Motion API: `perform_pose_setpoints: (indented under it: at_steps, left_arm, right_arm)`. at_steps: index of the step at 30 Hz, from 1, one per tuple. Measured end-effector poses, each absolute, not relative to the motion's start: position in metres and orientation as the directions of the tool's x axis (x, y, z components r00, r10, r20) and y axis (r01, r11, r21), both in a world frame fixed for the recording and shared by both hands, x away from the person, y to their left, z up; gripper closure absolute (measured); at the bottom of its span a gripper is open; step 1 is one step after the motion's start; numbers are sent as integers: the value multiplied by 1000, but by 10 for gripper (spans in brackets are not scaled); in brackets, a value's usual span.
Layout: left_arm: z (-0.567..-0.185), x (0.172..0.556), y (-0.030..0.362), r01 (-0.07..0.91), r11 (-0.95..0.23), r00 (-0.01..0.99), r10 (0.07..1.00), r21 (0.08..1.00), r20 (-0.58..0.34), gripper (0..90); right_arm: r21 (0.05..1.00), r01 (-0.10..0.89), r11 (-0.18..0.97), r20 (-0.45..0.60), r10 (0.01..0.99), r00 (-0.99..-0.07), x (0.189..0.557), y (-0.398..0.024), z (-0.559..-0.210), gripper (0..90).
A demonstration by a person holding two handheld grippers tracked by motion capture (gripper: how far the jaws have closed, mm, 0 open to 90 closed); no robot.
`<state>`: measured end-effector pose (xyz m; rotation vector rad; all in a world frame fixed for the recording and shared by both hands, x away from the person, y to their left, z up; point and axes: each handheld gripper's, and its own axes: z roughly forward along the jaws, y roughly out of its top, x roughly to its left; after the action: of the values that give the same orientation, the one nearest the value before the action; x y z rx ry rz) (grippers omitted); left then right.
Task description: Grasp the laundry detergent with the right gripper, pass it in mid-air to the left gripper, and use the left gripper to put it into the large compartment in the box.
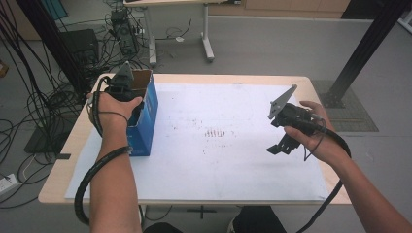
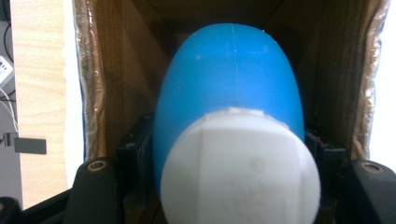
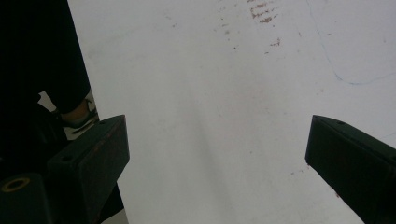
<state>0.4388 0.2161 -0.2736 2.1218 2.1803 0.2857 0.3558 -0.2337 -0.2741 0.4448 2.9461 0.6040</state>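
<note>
A blue bottle (image 2: 229,70) with a white cap (image 2: 240,168) points cap-first at the camera inside an open cardboard box (image 2: 126,70). My left gripper (image 2: 229,140) has a black jaw against each side of the bottle. In the high view that box (image 1: 145,121) is blue outside and stands at the left of the table, with my left gripper (image 1: 121,85) reaching down into its open top. My right gripper (image 1: 282,145) hovers over the right part of the white sheet (image 1: 218,160). Its jaws (image 3: 215,140) stand wide apart with nothing between them.
The white sheet (image 3: 210,93) covers most of the wooden table (image 1: 63,160) and has reddish smudges (image 1: 216,132) near its middle. Cables and boxes lie on the floor at the far left. A black frame post (image 1: 364,48) rises at the far right.
</note>
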Motion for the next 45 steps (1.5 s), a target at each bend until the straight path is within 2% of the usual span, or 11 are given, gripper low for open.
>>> perform_pose_setpoints:
  at_steps: [17,24,34,41,45]
  left_arm:
    - [-250,431,214,979,-14,3,999,203,54,305]
    - [-237,425,213,977,-42,21,995,210,101,275]
    - [-206,409,199,954,-136,111,988,266,104,191]
    - [-194,402,169,928,-239,212,969,287,124,111]
    - [-188,403,149,912,-291,260,955,290,141,107]
  right_arm:
    - [402,248,881,-49,291,-955,354,-229,-269,62]
    - [406,247,880,-47,290,-956,353,-228,-268,62]
    - [400,259,879,-48,303,-952,358,-234,-266,61]
    - [394,265,880,-45,306,-951,364,-235,-263,61]
    - [402,264,877,-54,310,-949,365,-236,-257,60]
